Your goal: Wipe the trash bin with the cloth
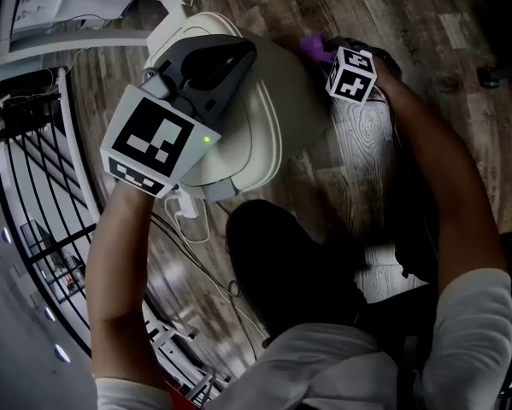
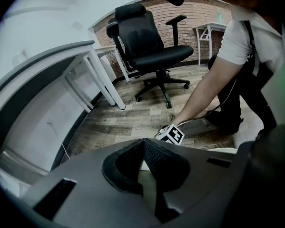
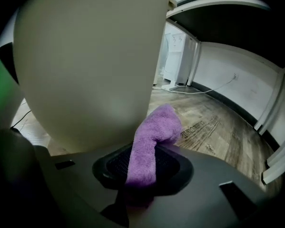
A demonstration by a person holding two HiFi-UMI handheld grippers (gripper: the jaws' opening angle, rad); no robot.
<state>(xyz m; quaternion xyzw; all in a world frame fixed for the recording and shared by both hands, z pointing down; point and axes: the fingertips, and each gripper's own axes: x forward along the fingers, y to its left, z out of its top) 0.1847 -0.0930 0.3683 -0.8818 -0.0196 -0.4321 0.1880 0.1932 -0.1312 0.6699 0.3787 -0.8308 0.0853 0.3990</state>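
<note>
Right tongs (image 3: 141, 172) are grasping the cloth (image 3: 156, 127) beside the trash bin (image 3: 85, 61), open floor (image 3: 218, 122) at three o'clock. Left tongs (image 2: 144, 163) are hovering clenched.

**A:** Where does the head view look from?
**B:** From overhead, steeply down on the trash bin (image 1: 257, 139) and the wooden floor (image 1: 371, 143).
**A:** And the gripper views?
**B:** The left gripper view looks from above the bin across the room. The right gripper view sits low, close against the bin's wall (image 3: 85, 65). The head view shows a marker cube (image 1: 351, 73), and the left gripper view shows the same cube (image 2: 170, 135).
</note>
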